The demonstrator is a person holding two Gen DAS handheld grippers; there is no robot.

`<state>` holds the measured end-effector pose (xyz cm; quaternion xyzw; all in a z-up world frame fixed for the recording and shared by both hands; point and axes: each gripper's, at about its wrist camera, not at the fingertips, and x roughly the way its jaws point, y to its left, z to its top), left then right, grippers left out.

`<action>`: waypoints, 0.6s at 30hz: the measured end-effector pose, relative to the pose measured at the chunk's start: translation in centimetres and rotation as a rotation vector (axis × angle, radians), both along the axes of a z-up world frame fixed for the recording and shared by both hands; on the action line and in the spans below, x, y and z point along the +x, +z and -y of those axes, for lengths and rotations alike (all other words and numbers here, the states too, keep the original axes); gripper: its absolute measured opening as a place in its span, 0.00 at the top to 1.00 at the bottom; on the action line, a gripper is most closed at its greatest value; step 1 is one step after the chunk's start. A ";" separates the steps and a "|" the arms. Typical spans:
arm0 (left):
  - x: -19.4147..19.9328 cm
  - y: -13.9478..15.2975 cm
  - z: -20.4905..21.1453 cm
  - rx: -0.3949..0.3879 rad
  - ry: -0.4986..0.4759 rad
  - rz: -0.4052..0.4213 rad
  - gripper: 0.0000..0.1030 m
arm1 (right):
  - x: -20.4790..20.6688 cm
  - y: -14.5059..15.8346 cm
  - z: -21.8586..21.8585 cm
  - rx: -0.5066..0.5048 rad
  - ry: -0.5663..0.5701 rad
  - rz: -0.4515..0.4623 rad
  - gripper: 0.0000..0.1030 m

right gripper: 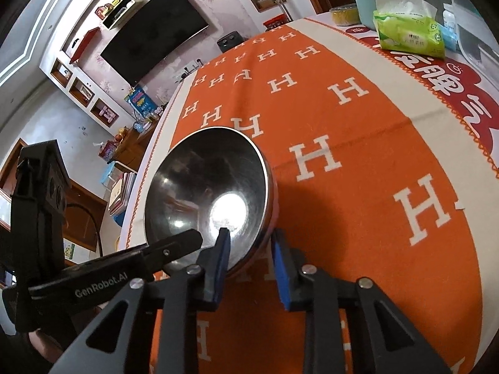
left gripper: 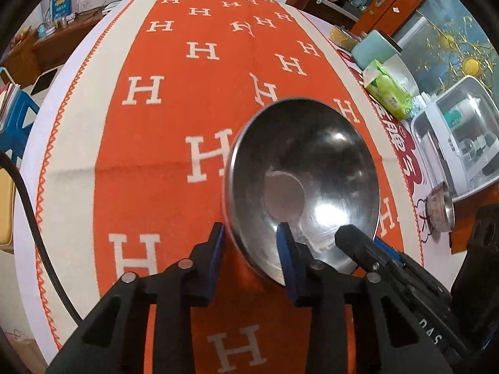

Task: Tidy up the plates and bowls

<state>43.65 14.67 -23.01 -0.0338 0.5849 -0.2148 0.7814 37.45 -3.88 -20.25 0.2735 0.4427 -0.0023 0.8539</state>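
Steel bowl (left gripper: 301,184): tilted above tabletop (left gripper: 71,143) middle.
Left gripper (left gripper: 252,261): fingers straddle rim, grip unclear.
Right gripper (right gripper: 251,265): likewise.
Advice: lift level, both together.

left gripper (left gripper: 251,258) jaws part-spread, tilted; right gripper (right gripper: 251,263) likewise, tip crossing toward left.
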 end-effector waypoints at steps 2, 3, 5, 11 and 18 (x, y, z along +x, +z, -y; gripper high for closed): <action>-0.3 -0.2 0.1 0.004 -0.003 -0.007 0.74 | -0.1 0.0 0.0 -0.005 -0.001 -0.005 0.79; -0.5 -0.2 0.1 0.007 -0.003 -0.006 0.75 | -0.1 0.0 0.0 -0.006 -0.003 -0.008 0.80; -0.9 -0.3 0.0 0.012 -0.004 -0.012 0.78 | -0.3 0.0 -0.1 -0.010 -0.004 -0.016 0.83; -2.2 -0.5 -0.4 0.027 -0.011 -0.027 0.81 | -0.8 -0.2 -0.2 -0.031 0.007 -0.051 0.89; -3.9 -0.4 -1.4 0.023 -0.024 -0.040 0.81 | -1.7 -0.2 -0.3 -0.014 0.029 -0.069 0.91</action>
